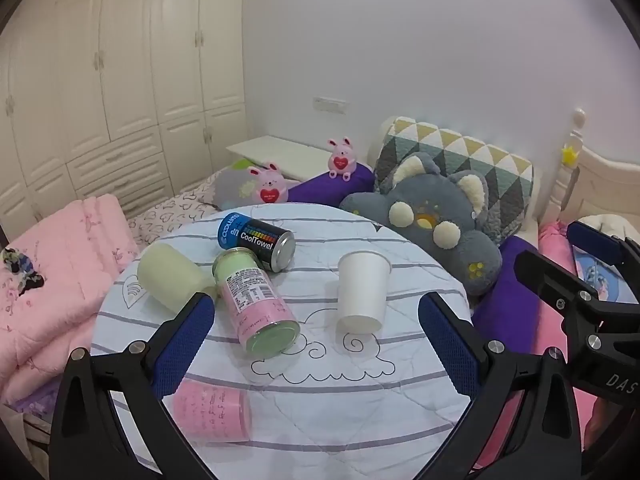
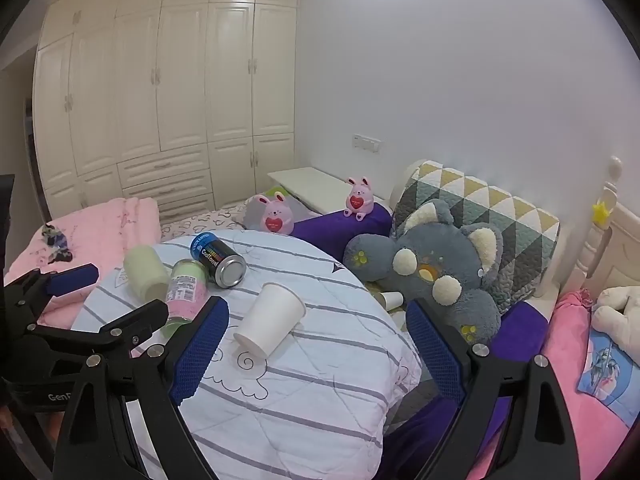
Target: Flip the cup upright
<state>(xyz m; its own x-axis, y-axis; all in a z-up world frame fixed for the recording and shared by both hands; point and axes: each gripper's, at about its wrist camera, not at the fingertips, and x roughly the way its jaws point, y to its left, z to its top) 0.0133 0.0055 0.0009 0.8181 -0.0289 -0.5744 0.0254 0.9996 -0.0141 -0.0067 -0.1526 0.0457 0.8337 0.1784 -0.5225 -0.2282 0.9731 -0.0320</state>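
A white paper cup (image 1: 362, 290) lies on its side on the round striped cloth-covered table (image 1: 320, 420), its base toward me and its mouth pointing away. It also shows in the right wrist view (image 2: 270, 318). My left gripper (image 1: 316, 344) is open and empty, hovering just in front of the cup. My right gripper (image 2: 316, 344) is open and empty, a little to the right of the cup and nearer me. Each gripper shows at the edge of the other's view.
A pink-and-green can (image 1: 256, 302), a black CoolTowel can (image 1: 260, 242), a pale green cylinder (image 1: 172, 278) and a pink cup (image 1: 214, 412) lie on the table's left half. A grey plush toy (image 1: 436, 224), pillows and a pink quilt (image 1: 52, 280) surround the table.
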